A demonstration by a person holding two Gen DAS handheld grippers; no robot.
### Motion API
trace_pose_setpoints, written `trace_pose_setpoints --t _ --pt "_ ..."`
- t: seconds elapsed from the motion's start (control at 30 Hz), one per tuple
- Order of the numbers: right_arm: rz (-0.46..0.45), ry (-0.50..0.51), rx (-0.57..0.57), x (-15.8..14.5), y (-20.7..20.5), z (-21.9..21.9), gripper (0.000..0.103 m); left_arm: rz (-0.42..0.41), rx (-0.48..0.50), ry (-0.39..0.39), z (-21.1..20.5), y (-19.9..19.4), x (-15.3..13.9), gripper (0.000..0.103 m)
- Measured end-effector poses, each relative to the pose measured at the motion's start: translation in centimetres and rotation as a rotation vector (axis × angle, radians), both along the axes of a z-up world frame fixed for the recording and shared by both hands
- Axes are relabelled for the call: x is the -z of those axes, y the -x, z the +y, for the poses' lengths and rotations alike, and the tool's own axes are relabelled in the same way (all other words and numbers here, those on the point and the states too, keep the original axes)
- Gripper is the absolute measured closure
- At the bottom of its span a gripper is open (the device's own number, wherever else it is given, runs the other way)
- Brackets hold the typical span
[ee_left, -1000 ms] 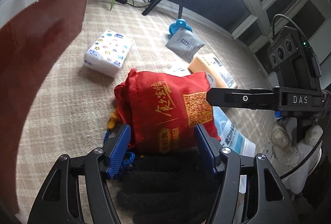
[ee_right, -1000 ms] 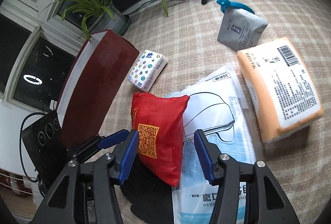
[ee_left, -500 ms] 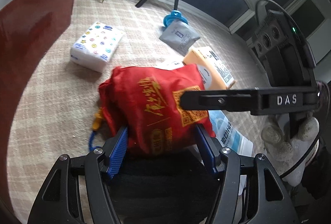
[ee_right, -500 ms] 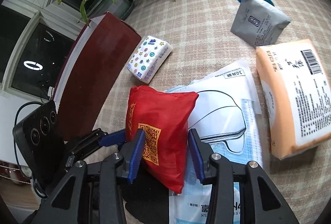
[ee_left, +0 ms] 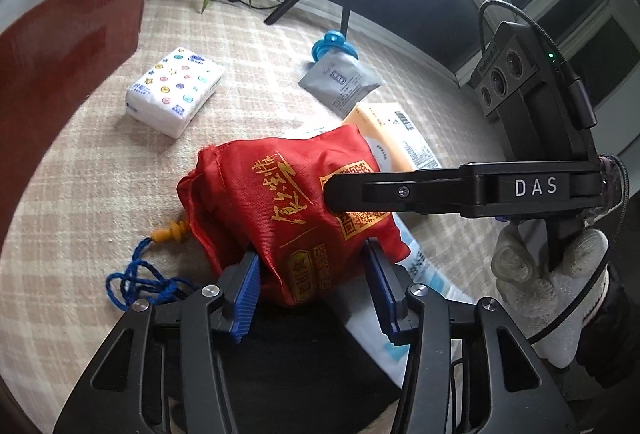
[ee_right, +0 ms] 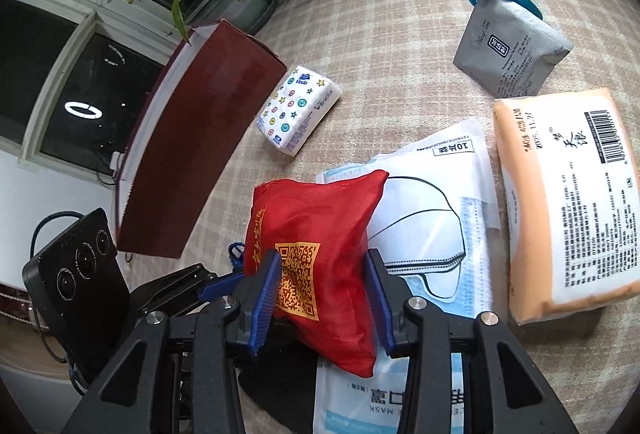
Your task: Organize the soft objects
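So both grippers were on the red bag [ee_left: 288,209] at once, which sat on the checked cloth [ee_left: 100,201] partly on top of the pack of face masks [ee_right: 436,218]. The left gripper [ee_left: 312,286] had just been closing, and its blue pads [ee_left: 246,294] were pinching the bag's near end from both sides. The right gripper [ee_right: 324,290] had been closing too, and its pads [ee_right: 266,294] were pressed against the cloth around the yellow QR patch, so it was gripping the same bag from the other side. From the left camera you could see the right one's black finger lying across the bag, with a white-gloved hand [ee_left: 548,274] holding it. The bag's blue cord [ee_left: 136,282] trailed loose on the cloth with an orange stopper [ee_left: 170,234] at the mouth. Nearby were a tissue pack with stars [ee_left: 174,95], a grey pouch [ee_right: 508,53], an orange wipes pack [ee_right: 560,201] and a dark red box [ee_right: 200,137].
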State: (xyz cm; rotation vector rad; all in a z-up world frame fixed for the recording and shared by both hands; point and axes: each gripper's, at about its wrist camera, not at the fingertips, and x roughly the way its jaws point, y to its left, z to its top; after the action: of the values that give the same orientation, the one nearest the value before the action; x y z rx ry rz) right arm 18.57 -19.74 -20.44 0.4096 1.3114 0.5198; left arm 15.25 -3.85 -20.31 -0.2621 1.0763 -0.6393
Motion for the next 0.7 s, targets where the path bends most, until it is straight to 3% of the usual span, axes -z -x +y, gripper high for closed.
trace_pose_setpoints --t 0.4,0.7 --pt "-0.06 -0.054 -0.097 -3.3 1.1 -1.2 0.064 -0.077 -0.113 -0.018 -0.8 2.6 -4.1 0.056" --pt "-0.156 -0.116 -0.154 -8.3 1.4 2.0 0.064 -0.174 -0.186 -0.019 2.7 4.1 -8.2 0.056"
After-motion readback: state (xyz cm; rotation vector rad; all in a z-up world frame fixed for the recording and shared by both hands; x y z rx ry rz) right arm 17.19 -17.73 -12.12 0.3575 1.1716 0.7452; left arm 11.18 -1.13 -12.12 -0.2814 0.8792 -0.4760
